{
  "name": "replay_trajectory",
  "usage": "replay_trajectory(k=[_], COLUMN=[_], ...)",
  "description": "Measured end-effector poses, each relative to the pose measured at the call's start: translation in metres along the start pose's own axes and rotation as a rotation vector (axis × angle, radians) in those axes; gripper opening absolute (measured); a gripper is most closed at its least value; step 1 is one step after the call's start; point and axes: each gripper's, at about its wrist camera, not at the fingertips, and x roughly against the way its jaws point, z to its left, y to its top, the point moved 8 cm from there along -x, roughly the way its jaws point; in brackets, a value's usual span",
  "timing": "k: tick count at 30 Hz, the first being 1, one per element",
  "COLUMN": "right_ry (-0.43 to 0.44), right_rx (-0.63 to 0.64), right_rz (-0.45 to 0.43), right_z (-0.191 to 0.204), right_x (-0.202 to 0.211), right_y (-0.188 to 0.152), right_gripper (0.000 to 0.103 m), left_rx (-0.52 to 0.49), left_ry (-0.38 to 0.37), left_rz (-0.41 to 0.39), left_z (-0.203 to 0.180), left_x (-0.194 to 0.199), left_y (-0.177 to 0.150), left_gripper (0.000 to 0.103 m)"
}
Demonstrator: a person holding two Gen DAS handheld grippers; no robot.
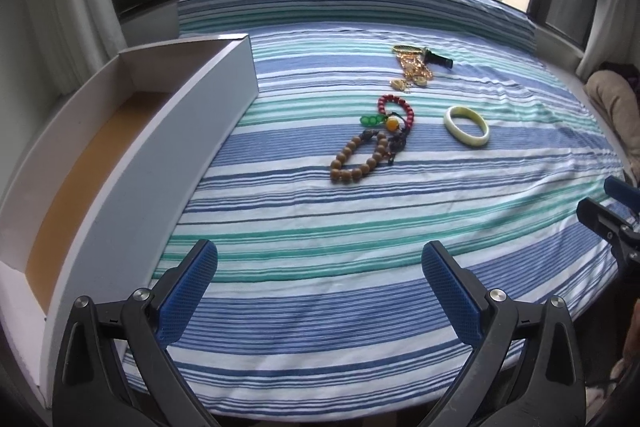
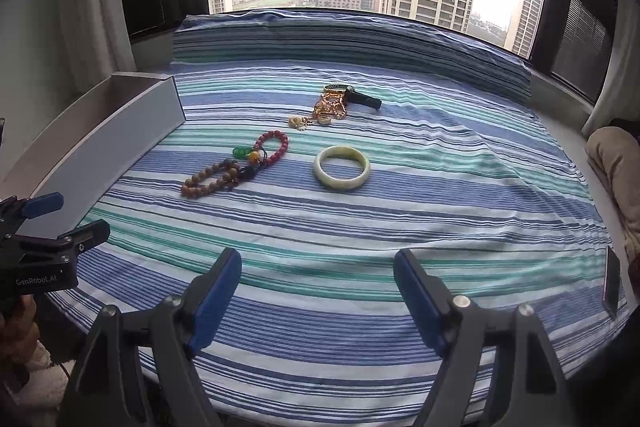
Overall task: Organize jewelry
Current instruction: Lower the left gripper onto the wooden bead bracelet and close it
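Note:
Jewelry lies in the middle of a striped cloth (image 1: 320,219). There is a pale jade bangle (image 1: 466,126) (image 2: 341,167), a brown wooden bead bracelet (image 1: 359,158) (image 2: 210,180), a red bead bracelet (image 1: 396,110) (image 2: 273,149) with green and orange charms, and a pile of gold chains (image 1: 414,70) (image 2: 330,107) with a dark watch. A long white box (image 1: 160,163) (image 2: 108,143) with a brown floor stands empty at the left. My left gripper (image 1: 320,267) and right gripper (image 2: 318,269) are open and empty, near the front edge, well short of the jewelry.
A window with high-rise buildings is behind the cloth. Curtains hang on both sides. A beige cushion (image 1: 616,107) (image 2: 616,163) lies at the right edge. The other gripper shows at each view's side, the right one (image 1: 612,223) and the left one (image 2: 44,227).

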Motion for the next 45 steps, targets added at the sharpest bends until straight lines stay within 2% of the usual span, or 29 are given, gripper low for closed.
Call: replay_trajectory(k=[3,9,13,16,18,23,25,27,29,33,36,39,41,42,43,45], right_ry=[0.001,0.006,0.012,0.016,0.021,0.027,0.028,0.028,0.027,0.019,0.014,0.015,0.021,0.023,0.024,0.026], right_rx=[-0.009,-0.026,-0.03,-0.035,-0.044,-0.061,-0.068,-0.076,-0.092,-0.121,-0.137,-0.146,-0.15,-0.149,-0.145,-0.138], right_rz=[0.005,0.014,0.019,0.02,0.024,0.028,0.028,0.03,0.036,0.047,0.058,0.068,0.073,0.073,0.072,0.072], right_z=[-0.004,-0.01,-0.011,-0.012,-0.014,-0.018,-0.021,-0.025,-0.031,-0.043,-0.049,-0.051,-0.05,-0.049,-0.048,-0.045], right_x=[-0.002,-0.006,-0.007,-0.008,-0.009,-0.008,-0.007,-0.007,-0.008,-0.011,-0.015,-0.019,-0.02,-0.021,-0.021,-0.02], right_y=[-0.001,-0.003,-0.004,-0.004,-0.005,-0.007,-0.008,-0.008,-0.01,-0.015,-0.018,-0.02,-0.02,-0.02,-0.019,-0.019], right_gripper=[0.08,0.08,0.08,0.08,0.08,0.08,0.08,0.08,0.08,0.08,0.08,0.08,0.08,0.08,0.08,0.08], left_rx=[0.006,-0.027,-0.052,-0.128,-0.194,-0.37,-0.391,-0.393,-0.403,-0.449,-0.496,-0.508,-0.501,-0.499,-0.498,-0.496], left_ry=[-0.015,0.009,-0.039,-0.141,-0.182,-0.167,-0.161,-0.15,-0.151,-0.159,-0.187,-0.219,-0.249,-0.265,-0.281,-0.288], left_rz=[0.004,-0.007,-0.028,-0.009,0.014,0.046,0.07,0.111,0.153,0.192,0.184,0.187,0.191,0.193,0.194,0.19], left_z=[0.001,0.002,-0.002,-0.016,-0.026,-0.048,-0.05,-0.047,-0.046,-0.047,-0.053,-0.059,-0.065,-0.068,-0.071,-0.075], left_x=[-0.003,-0.013,-0.023,-0.043,-0.062,-0.112,-0.133,-0.153,-0.17,-0.184,-0.182,-0.181,-0.182,-0.181,-0.181,-0.179], left_y=[0.003,0.017,0.038,0.058,0.07,0.088,0.091,0.092,0.091,0.083,0.079,0.079,0.081,0.08,0.079,0.078], left_gripper=[0.102,0.102,0.102,0.102,0.102,0.101,0.101,0.095,0.082,0.08,0.071,0.057,0.04,0.035,0.024,0.015])
